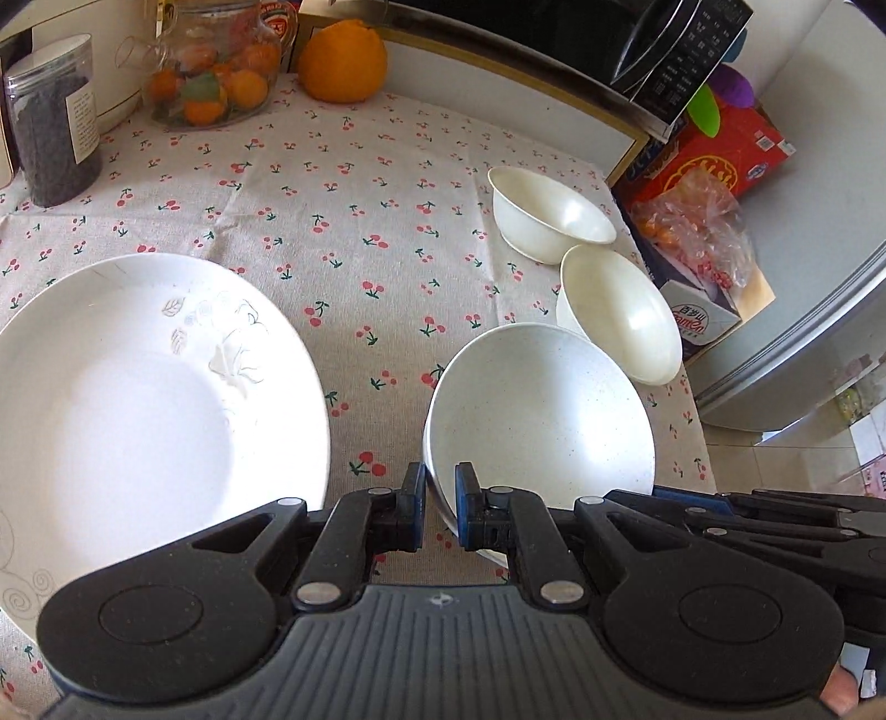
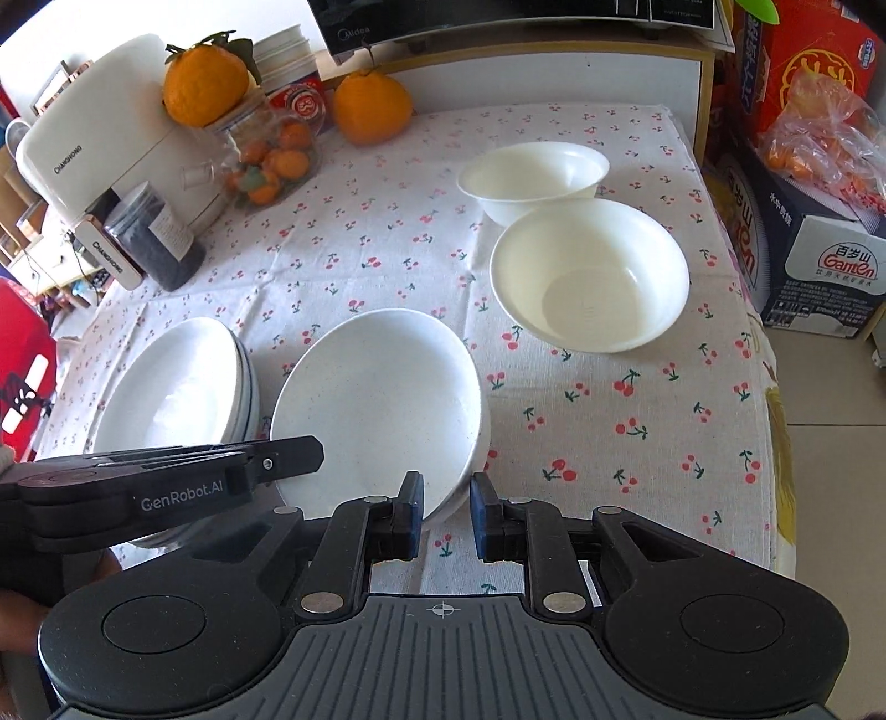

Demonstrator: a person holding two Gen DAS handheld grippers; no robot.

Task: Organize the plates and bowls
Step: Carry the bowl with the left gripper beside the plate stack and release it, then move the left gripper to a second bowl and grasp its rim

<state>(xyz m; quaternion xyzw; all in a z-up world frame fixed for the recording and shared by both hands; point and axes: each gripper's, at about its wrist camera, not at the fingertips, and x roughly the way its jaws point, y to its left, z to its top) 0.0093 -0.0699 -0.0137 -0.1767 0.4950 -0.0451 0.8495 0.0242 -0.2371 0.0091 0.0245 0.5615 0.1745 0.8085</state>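
Two grippers straddle the rim of a speckled white ceramic bowl [image 2: 382, 410] on the cherry-print worktop [image 2: 609, 443]: left gripper [image 1: 440, 509] fingers nearly pinching it, right gripper [image 2: 447, 515] fingers apart. An uneven squeeze could tip it against the stacked white plates [image 2: 177, 382].

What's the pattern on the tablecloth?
Little red cherries on white tablecloth; clearest in the right wrist view.

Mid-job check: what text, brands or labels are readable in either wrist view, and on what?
"CHANGHONG": white appliance, on its body and again on its lower front.
"GenRobot.AI": left gripper, on its side.
"Midea": black microwave.
"Ganten": dark carton.
Jar label, microwave panel, red box: too small to read.
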